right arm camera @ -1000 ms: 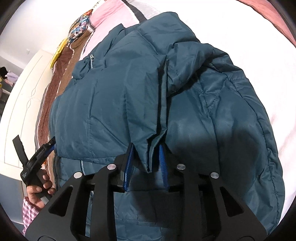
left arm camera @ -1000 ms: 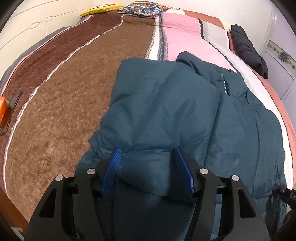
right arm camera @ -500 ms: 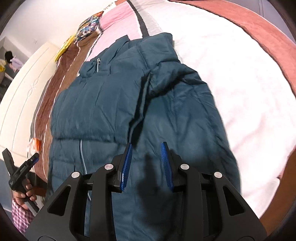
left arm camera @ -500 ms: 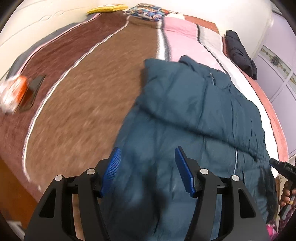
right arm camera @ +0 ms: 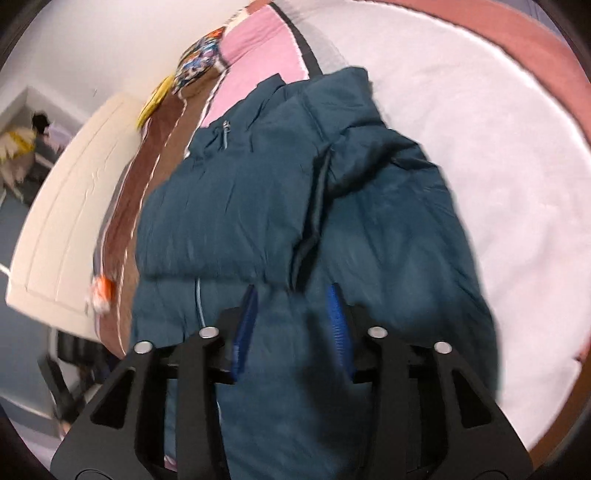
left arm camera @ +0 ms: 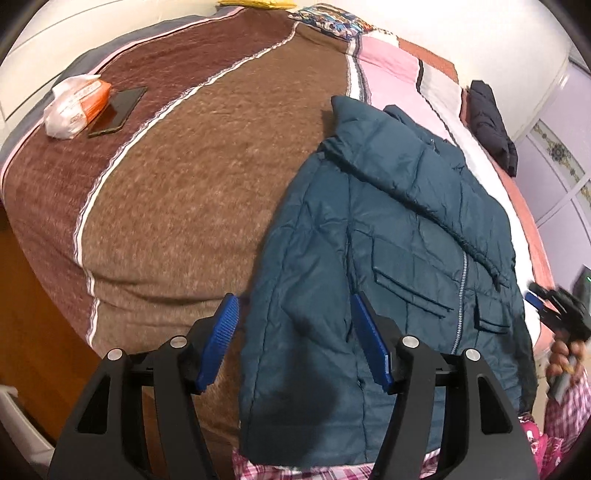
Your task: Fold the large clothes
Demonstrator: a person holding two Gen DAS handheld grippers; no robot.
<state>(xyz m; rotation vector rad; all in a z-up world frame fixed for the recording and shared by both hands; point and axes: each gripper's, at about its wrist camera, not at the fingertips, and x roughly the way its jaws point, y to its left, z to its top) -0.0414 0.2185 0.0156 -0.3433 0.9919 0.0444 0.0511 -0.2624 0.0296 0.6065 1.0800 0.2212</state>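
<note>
A dark teal padded jacket (left arm camera: 388, 240) lies on the bed, front up, with both sleeves folded across its chest; its hem hangs over the near edge. It also fills the right wrist view (right arm camera: 295, 221). My left gripper (left arm camera: 293, 339) is open and empty, held above the jacket's lower left part. My right gripper (right arm camera: 291, 328) is open and empty above the jacket's lower middle. The right gripper also shows at the right edge of the left wrist view (left arm camera: 554, 306), held in a hand.
The bed has a brown, pink and white striped blanket (left arm camera: 177, 184). A white and orange packet (left arm camera: 74, 103) and a black phone (left arm camera: 118, 110) lie at its left. A dark garment (left arm camera: 491, 125) lies at the far right. A patterned pillow (left arm camera: 328, 22) is at the head.
Both grippers let go of the folded sleeves and pulled back and up from the jacket. The right jaws opened wider. The sleeves now lie across the jacket's chest.
</note>
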